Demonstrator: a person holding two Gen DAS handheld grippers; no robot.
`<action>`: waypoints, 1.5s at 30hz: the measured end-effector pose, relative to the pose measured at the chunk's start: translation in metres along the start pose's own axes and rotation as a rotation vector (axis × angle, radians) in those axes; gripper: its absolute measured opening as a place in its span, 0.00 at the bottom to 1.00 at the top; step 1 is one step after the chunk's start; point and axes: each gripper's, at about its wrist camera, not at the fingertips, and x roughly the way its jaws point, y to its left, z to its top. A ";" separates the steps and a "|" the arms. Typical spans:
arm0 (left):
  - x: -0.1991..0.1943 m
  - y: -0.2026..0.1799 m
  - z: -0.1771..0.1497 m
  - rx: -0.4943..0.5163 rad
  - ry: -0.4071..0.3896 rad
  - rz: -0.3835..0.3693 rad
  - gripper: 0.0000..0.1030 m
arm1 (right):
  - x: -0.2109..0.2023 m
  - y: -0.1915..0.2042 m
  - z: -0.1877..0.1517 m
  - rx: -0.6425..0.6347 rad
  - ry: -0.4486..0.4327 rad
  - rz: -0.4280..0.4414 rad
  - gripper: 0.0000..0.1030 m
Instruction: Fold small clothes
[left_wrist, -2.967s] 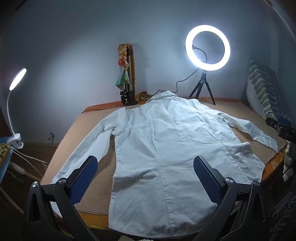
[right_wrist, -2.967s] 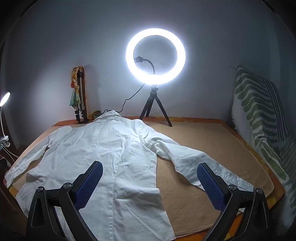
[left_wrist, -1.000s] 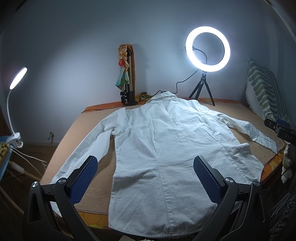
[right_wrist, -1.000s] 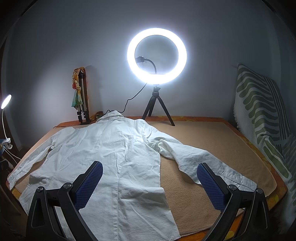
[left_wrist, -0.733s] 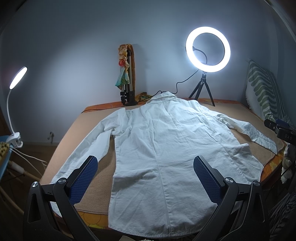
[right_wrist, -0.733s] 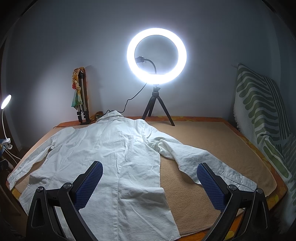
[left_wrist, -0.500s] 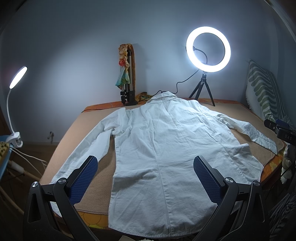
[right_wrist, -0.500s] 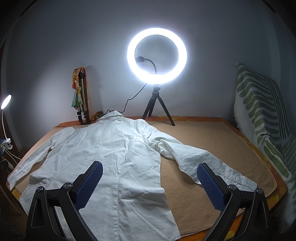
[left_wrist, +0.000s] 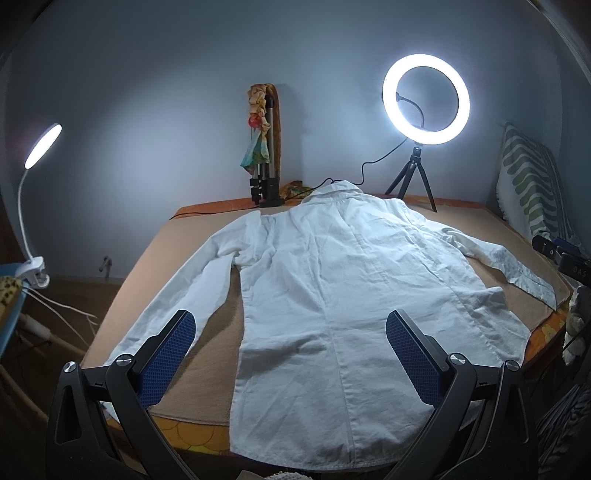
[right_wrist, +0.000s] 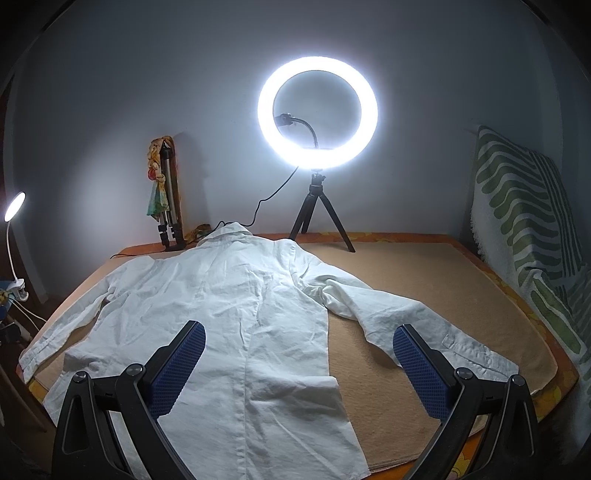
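A plain grey-blue wall (right_wrist: 110, 92) closes the far side of a dim room. On the far edge of a bed (right_wrist: 424, 280) with a tan cover, a lit ring light (right_wrist: 317, 110) stands on a small tripod (right_wrist: 319, 218); a folded tripod (right_wrist: 168, 206) wrapped in cloth leans left of it. A green-striped blanket (right_wrist: 524, 221) hangs right. A clip lamp (left_wrist: 35, 192) glows far left.

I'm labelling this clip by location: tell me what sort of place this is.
Probably a bedroom set up for filming: a white shirt spread on a bed, a lit ring light on a tripod, a patterned pillow.
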 end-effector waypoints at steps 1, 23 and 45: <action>0.000 0.005 -0.001 -0.007 0.000 0.001 1.00 | 0.000 0.002 0.001 -0.001 -0.001 0.003 1.00; 0.056 0.195 -0.032 -0.228 0.230 0.128 0.68 | 0.020 0.067 0.023 -0.041 0.006 0.213 0.94; 0.111 0.271 -0.086 -0.424 0.451 0.016 0.45 | 0.039 0.096 0.022 -0.097 0.045 0.270 0.92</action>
